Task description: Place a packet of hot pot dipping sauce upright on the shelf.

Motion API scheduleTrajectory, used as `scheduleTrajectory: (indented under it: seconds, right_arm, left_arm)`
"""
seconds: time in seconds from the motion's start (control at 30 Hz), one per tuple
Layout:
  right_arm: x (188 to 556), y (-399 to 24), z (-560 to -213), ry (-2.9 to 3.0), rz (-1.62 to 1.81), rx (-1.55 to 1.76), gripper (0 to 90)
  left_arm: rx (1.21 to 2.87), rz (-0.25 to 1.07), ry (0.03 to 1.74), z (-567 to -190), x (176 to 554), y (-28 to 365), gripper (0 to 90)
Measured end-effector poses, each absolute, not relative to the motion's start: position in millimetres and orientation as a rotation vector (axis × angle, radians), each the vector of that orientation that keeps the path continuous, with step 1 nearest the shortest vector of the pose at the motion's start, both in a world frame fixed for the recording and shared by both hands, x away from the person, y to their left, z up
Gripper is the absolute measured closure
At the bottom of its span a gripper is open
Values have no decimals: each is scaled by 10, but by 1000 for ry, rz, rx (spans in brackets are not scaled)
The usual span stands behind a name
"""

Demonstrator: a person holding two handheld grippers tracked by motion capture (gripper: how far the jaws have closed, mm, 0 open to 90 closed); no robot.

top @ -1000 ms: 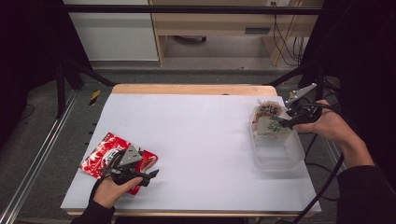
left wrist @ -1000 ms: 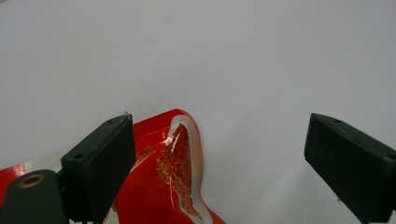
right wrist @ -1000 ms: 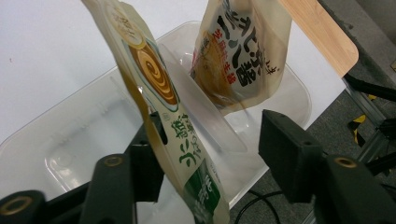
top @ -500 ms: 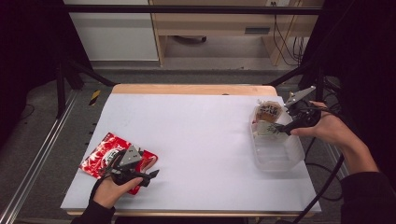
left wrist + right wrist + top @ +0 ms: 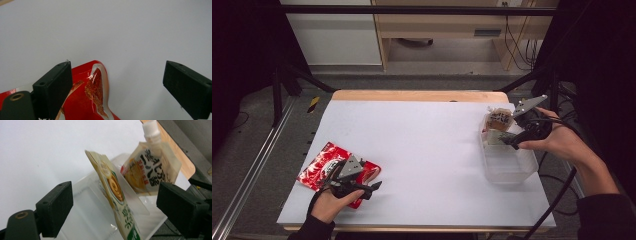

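Where it leans, cream pouch (image 5: 113,195) bears green print.

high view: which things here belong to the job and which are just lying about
In the job:
- clear tub
- two food pouches leaning in it
- red packet at the left gripper
- right gripper, open at the tub

Lying about:
- yellow-handled tool on the floor
- cables behind the table

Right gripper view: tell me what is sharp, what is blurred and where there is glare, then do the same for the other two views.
Right gripper view: the near packet is smeared along its top edge, the spouted pouch sharper. Left gripper view: glare streaks the red packet; the table is evenly lit. High view: soft overall, dark surroundings, bright table.
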State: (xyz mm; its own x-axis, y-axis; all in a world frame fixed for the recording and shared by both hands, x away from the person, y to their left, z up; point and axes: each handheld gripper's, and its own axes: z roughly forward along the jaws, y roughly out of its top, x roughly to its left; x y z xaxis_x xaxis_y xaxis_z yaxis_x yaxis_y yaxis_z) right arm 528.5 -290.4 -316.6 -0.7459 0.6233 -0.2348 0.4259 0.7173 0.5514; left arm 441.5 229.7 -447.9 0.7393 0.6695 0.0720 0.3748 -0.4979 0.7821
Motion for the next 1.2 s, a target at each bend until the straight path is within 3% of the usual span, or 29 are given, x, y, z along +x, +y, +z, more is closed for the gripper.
scheduleTrajectory:
  seconds: [0.87,1.2]
  right_arm:
    - [5128,-1983,-2998,2403,810,710,124]
    - [4991,-1532,-3200,2407,861,693,135]
  left_arm:
    - [2146,517,821,-4464,4451,2427,84]
    - [2150,555,847,-4440,4470,2531,70]
